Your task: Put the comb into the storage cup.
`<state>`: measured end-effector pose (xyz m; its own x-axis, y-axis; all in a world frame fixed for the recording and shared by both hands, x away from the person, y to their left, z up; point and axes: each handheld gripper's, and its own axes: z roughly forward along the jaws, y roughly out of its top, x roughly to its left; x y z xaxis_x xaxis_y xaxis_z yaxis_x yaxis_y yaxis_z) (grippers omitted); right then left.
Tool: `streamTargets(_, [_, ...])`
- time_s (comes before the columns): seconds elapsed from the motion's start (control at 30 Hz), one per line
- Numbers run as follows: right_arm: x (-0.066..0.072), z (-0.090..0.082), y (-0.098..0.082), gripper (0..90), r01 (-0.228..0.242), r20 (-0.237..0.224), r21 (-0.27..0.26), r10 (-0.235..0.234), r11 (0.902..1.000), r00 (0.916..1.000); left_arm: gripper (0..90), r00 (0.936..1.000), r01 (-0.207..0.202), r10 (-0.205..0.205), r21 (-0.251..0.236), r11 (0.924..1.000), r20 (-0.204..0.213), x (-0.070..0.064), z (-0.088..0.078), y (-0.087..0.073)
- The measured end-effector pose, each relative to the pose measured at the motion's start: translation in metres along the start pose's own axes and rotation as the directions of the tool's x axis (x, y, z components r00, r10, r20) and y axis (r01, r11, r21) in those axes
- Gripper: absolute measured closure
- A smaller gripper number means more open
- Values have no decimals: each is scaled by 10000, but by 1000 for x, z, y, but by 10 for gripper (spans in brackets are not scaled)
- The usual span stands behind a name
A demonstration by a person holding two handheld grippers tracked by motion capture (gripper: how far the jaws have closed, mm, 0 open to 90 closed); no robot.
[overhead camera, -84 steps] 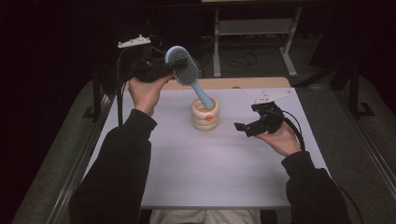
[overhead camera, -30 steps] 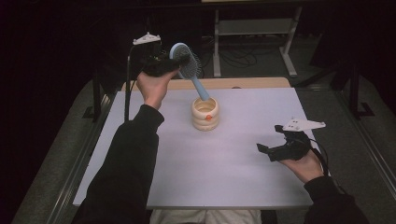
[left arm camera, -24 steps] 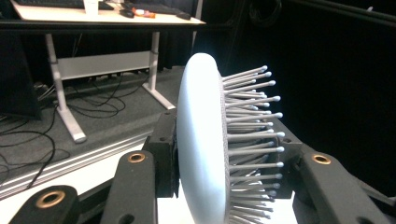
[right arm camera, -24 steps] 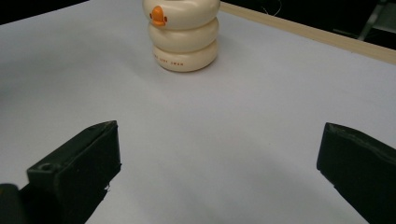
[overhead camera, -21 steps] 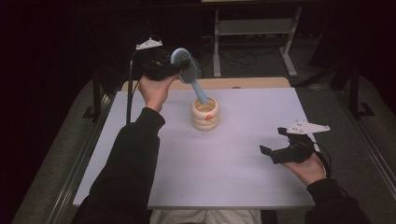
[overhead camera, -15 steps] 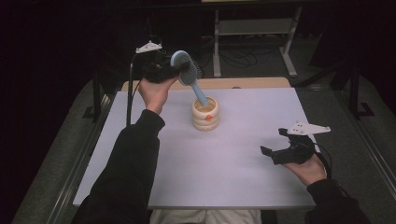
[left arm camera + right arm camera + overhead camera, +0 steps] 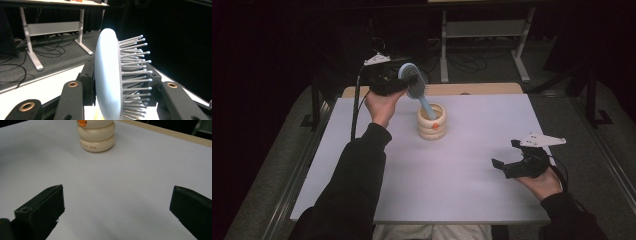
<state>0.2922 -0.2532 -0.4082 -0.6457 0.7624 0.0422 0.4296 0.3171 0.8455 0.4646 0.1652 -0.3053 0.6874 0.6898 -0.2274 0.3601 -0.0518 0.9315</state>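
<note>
White table [image 7: 377,180] in a dark room. Since the earlier frames the brush [image 7: 414,85] has sunk, its handle now inside the holder [image 7: 432,122]. One brush, far left, clamped by the left gripper [image 7: 399,82]; one holder, centre; right gripper [image 7: 507,159], near right, wide and empty.

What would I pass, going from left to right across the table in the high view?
The left hand-held gripper clamped on the light-blue plastic hairbrush → the cream ribbed holder cup that the brush handle dips into → the open right hand-held gripper, hovering over the white table.
</note>
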Motion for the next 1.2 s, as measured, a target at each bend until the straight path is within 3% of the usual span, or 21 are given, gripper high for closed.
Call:
streamTargets(0.3, [2,4,-2,0,85,-5,194,-85,9998,10000,555,9998,174,-175,163,9997,93,2,10,-12])
streamTargets(0.67, [2,7,-4,0,148,3,393,-148,9991,9999,553,9949,998,-998,13,9950,164,7,19,-29])
streamTargets(0.8, [2,6,-4,0,80,5,306,-80,9995,10000,553,9855,1661,-1651,-257,9858,387,11,20,-38])
streamTargets(0.9, [2,6,-4,0,108,7,254,-108,9996,9999,552,9812,1907,-1892,-379,9809,393,14,18,-42])
streamTargets(1.2, [3,7,-5,0,99,-12,313,-99,9995,10000,541,9860,1670,-1670,-26,9859,-20,18,18,-47])
